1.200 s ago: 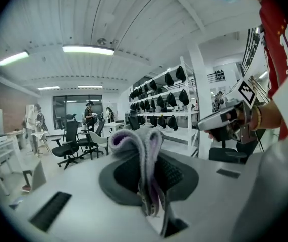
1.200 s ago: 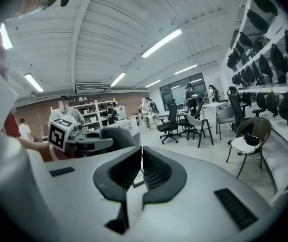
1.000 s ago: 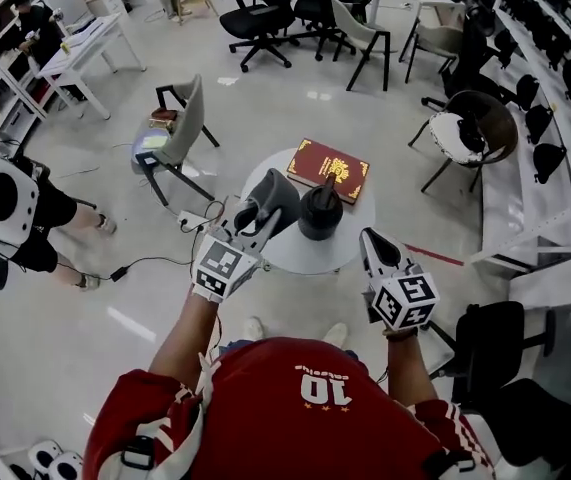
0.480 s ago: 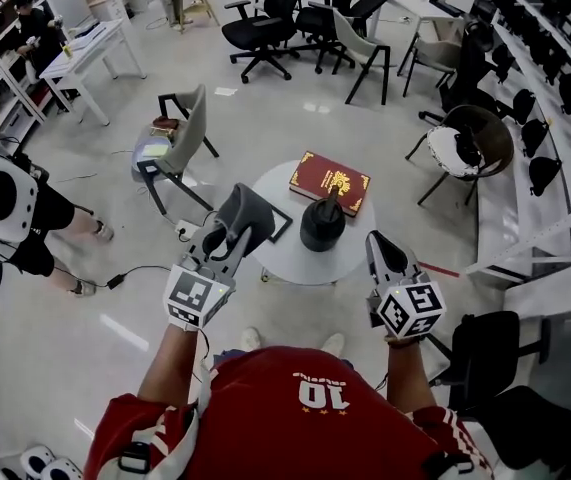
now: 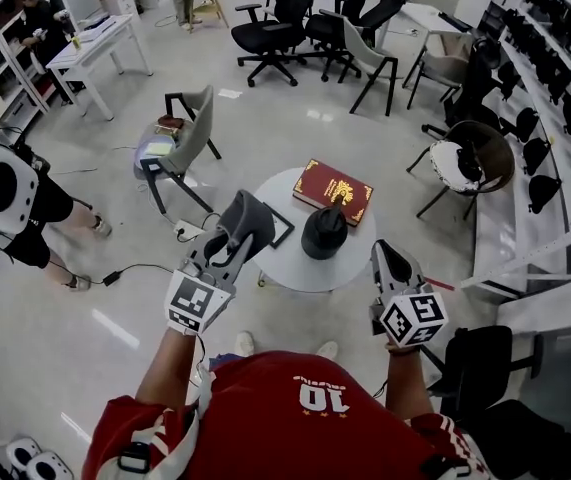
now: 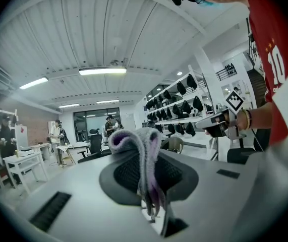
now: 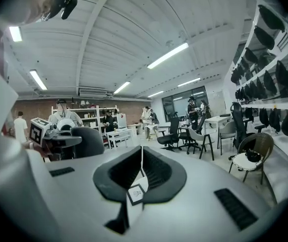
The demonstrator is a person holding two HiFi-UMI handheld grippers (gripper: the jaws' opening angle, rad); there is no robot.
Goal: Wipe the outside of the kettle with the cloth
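Head view: the kettle (image 5: 323, 233) stands upright on the round table (image 5: 283, 266), just in front of a red book (image 5: 333, 190) at the far edge. The left gripper (image 5: 227, 248) reaches in from the near left with a grey cloth (image 5: 250, 218) bunched at its tip. The cloth hangs over the left side of the table and is apart from the kettle; how high it is held is hard to judge from this steep angle. The right gripper (image 5: 385, 258) hovers at the table's near right edge, near the kettle but not touching it.

Left gripper view: the jaws are clamped on the cloth, which folds up over them and trails frayed threads below. The camera points out into the room, and the kettle is not in sight.

Right gripper view: the jaws are pressed together with nothing held between them. This camera also faces the room, not the kettle.

Progress: the cloth is in hand, but nothing is touching the kettle. By these pictures no wiping is under way, and the kettle's surface gives no sign of whether it has been wiped.
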